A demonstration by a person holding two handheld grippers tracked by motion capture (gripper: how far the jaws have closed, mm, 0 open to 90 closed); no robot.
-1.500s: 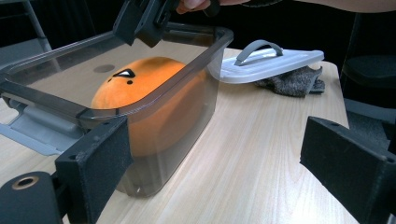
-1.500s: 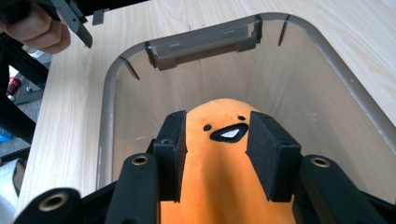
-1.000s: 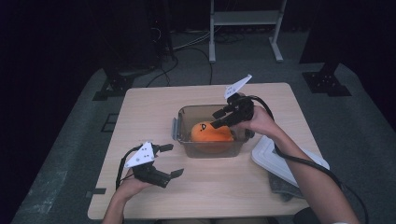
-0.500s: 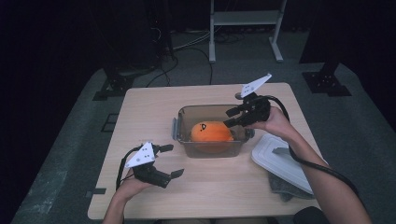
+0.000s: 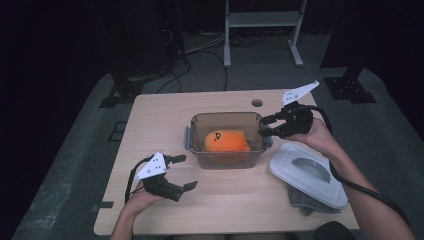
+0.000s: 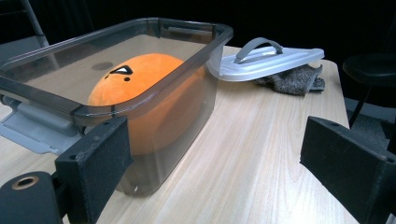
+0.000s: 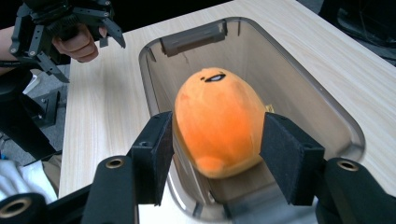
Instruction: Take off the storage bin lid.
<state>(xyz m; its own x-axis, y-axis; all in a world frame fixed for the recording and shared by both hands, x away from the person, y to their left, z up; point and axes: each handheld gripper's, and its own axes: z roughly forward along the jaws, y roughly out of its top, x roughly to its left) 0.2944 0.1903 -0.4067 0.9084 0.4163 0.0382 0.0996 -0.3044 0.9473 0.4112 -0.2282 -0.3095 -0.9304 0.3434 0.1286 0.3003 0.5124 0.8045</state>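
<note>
- high view: the smoky translucent plastic bin stands mid-counter with the orange plush toy lying inside it; the right gripper is held at the bin's right end, above its rim, and the left gripper rests low on the counter near the bin's front left corner, apart from it
- high view, right of the bin: a frosted white lid with a grey arched handle lies flat, partly on a grey knitted cloth
- right gripper view: looking down into the bin, it shows the toy's rounded, egg-like body, short-napped fabric and small stitched dark face mark; the black padded jaws stand apart on either side of the toy's near end without pressing it, having just been opening, nothing gripped; the other hand and its gripper appear far off at the top left
- left gripper view: a low side-on look shows the bin's rounded rim, thin see-through wall and a pale grey latch at its end, the toy glowing orange through the wall; the lid sits tilted on the coarse speckled cloth; the square foam-faced jaws are wide open and empty
- counter: pale wood-grain laminate, matte, with a small round hole near the far edge
</note>
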